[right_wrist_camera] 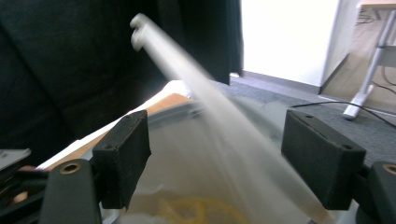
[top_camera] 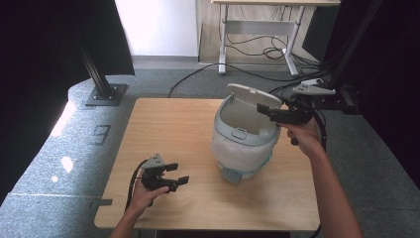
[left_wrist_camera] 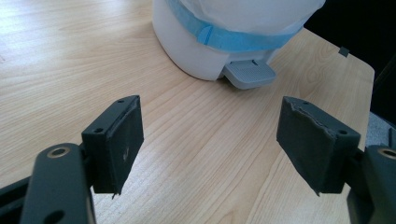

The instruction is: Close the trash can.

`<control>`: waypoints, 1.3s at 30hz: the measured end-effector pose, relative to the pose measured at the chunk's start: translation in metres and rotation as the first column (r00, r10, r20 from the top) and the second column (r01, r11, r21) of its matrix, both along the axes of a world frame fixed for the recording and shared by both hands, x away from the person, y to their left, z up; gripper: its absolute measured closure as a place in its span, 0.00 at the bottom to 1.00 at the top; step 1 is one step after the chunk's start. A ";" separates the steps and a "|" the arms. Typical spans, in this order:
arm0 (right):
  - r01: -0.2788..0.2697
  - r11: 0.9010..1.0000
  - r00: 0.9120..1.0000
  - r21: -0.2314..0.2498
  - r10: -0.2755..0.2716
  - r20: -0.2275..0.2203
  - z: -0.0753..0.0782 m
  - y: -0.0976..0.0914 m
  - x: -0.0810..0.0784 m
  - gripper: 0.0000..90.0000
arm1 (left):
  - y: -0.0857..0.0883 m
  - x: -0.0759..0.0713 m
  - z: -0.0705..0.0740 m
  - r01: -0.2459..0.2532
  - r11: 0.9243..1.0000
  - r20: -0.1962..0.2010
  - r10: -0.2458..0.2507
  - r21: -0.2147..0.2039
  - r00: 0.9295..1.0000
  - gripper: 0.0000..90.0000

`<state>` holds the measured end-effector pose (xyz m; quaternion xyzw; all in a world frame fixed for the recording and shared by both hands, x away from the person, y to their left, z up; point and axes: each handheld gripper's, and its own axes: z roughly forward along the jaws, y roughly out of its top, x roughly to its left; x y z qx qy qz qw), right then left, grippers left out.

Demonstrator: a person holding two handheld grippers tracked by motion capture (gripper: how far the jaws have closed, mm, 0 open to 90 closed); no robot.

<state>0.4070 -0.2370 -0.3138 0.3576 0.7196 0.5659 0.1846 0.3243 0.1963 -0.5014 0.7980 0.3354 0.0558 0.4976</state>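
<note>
1. From the high view, I am seeing a white pedal bin (top_camera: 242,141) sitting on the right half of the wooden surface (top_camera: 188,129), its lid (top_camera: 252,95) standing open and a white liner folded over its rim. My right gripper (top_camera: 265,111) is hovering at the bin's far right rim, fingers spread apart and holding nothing. My left gripper (top_camera: 177,173) is resting low near the front left, well apart from the bin, fingers gaping and empty.
2. In the left gripper view, I am looking between wide-open fingers (left_wrist_camera: 116,140) at the bin's base, blue band (left_wrist_camera: 233,39) and grey pedal (left_wrist_camera: 248,73).
3. In the right gripper view, the blurred lid (right_wrist_camera: 201,98) is slanting between my parted fingers (right_wrist_camera: 123,156), above the lined bin.
</note>
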 end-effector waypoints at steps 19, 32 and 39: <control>-0.082 0.992 0.997 -0.093 0.081 -0.021 -0.026 0.026 -0.027 0.22 | -0.001 -0.001 0.001 0.005 1.000 -0.003 -0.005 -0.002 1.000 0.25; 0.108 0.985 0.994 -0.136 -0.110 -0.007 -0.026 0.032 -0.006 0.21 | 0.001 0.001 0.000 0.001 1.000 -0.011 -0.001 -0.006 1.000 0.25; 0.116 0.979 0.993 -0.166 -0.119 -0.008 -0.024 0.044 -0.008 0.21 | 0.000 0.000 -0.001 -0.001 1.000 -0.015 0.001 0.000 1.000 0.25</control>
